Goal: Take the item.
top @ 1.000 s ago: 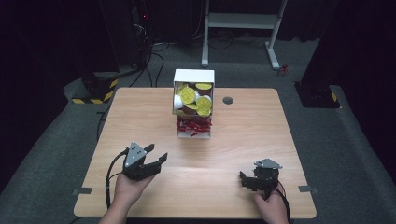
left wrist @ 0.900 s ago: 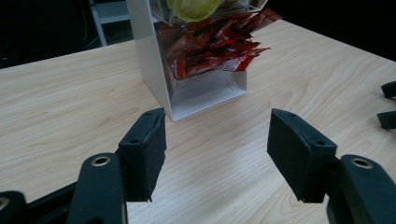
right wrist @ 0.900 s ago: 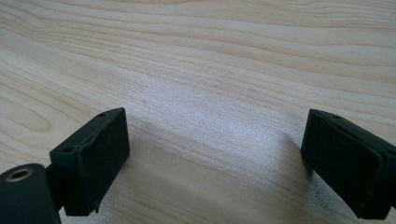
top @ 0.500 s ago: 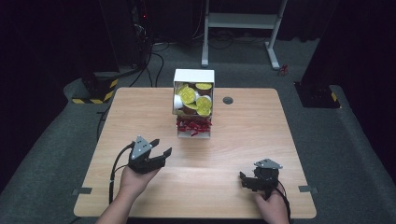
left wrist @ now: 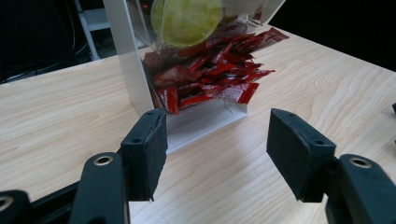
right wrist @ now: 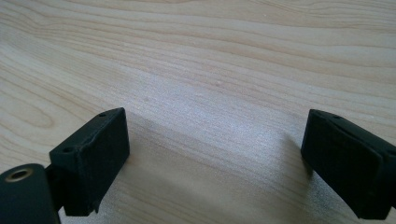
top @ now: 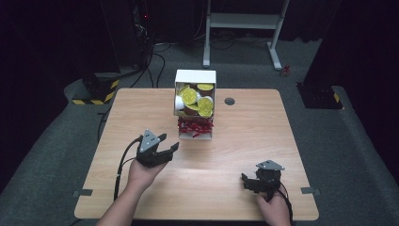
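Cropping dispenser [left wrist: 140,70] top, packets [left wrist: 210,70] clear

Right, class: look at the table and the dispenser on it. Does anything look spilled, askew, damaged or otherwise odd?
Nothing is spilled or broken. The white dispenser stands upright. Its red sachets are heaped unevenly, and a few poke out past the open front of the lower tray. The yellow-lidded pods above lie tilted at mixed angles. Both grippers, left and right, are open and empty.

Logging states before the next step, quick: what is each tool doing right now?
Left tool: open, empty, facing the red packets.
Right tool: open, empty, over bare table.
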`<state>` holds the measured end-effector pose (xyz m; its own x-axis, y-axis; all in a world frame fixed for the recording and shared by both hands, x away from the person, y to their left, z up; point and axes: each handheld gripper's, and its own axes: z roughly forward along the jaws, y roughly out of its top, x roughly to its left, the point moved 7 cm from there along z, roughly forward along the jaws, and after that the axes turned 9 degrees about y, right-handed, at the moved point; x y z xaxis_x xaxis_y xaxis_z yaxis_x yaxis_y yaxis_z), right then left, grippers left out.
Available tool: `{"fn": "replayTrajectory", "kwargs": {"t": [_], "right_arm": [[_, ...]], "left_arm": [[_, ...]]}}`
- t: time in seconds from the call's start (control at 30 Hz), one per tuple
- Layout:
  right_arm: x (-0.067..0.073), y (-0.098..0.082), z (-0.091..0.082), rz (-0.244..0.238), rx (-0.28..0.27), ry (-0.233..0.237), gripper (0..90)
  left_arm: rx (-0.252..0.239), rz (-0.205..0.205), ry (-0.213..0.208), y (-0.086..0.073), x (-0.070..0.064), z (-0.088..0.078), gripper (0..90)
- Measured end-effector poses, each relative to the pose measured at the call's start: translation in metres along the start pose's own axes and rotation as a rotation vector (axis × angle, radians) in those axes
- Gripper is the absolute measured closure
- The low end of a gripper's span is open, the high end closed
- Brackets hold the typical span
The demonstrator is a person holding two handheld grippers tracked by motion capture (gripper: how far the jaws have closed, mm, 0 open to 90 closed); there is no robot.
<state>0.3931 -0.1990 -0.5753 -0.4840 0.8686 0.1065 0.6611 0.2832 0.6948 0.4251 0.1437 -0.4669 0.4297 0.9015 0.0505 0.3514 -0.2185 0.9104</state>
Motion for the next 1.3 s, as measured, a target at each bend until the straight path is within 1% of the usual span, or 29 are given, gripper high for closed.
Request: {"fn": "replayTrajectory", "kwargs": {"t": [0.1, 0.23, 0.27, 0.43, 0.47, 0.53, 0.67, 0.73, 0.83, 0.97, 1.03, 1.2, 1.3], "right_arm": [[0.0, 0.0, 0.0, 0.0, 0.0, 0.0, 7.8], [0.0, 0.0, 0.0, 0.001, 0.0, 0.001, 7.8], [0.0, 0.0, 0.0, 0.002, 0.0, 0.001, 7.7], [0.0, 0.0, 0.0, 0.0, -0.001, 0.001, 7.8], [0.001, 0.0, 0.0, -0.008, 0.002, 0.008, 7.8], [0.001, 0.0, 0.0, -0.009, 0.003, 0.01, 7.8], [0.001, 0.0, 0.0, -0.009, 0.002, 0.01, 7.8], [0.001, 0.0, 0.0, -0.009, 0.002, 0.01, 7.8], [0.001, 0.0, 0.0, -0.009, 0.003, 0.01, 7.8], [0.001, 0.0, 0.0, -0.009, 0.002, 0.01, 7.8], [0.001, 0.0, 0.0, -0.009, 0.003, 0.01, 7.8], [0.001, 0.0, 0.0, -0.009, 0.002, 0.01, 7.8], [0.001, 0.0, 0.0, -0.009, 0.003, 0.01, 7.8]], "left_arm": [[0.007, -0.001, -0.012, 0.002, 0.0, 0.004, 36.3], [0.012, -0.001, -0.008, 0.003, 0.0, 0.009, 34.9], [0.017, 0.005, -0.007, 0.004, 0.0, 0.012, 34.0], [0.008, 0.004, -0.009, 0.007, -0.001, 0.017, 33.8], [0.01, 0.004, -0.006, 0.007, -0.002, 0.019, 33.9], [0.016, 0.004, -0.002, 0.009, -0.002, 0.022, 33.8], [0.015, -0.008, -0.003, 0.012, -0.002, 0.028, 34.5], [0.03, 0.0, -0.001, 0.011, -0.002, 0.032, 34.6], [0.037, 0.009, 0.008, 0.013, -0.001, 0.038, 35.1], [0.043, 0.014, 0.012, 0.015, 0.001, 0.042, 34.6], [0.034, 0.021, 0.01, 0.015, 0.001, 0.045, 33.6], [0.037, 0.005, 0.016, 0.014, 0.003, 0.051, 33.0], [0.049, 0.016, 0.028, 0.014, 0.004, 0.056, 33.0]]}}
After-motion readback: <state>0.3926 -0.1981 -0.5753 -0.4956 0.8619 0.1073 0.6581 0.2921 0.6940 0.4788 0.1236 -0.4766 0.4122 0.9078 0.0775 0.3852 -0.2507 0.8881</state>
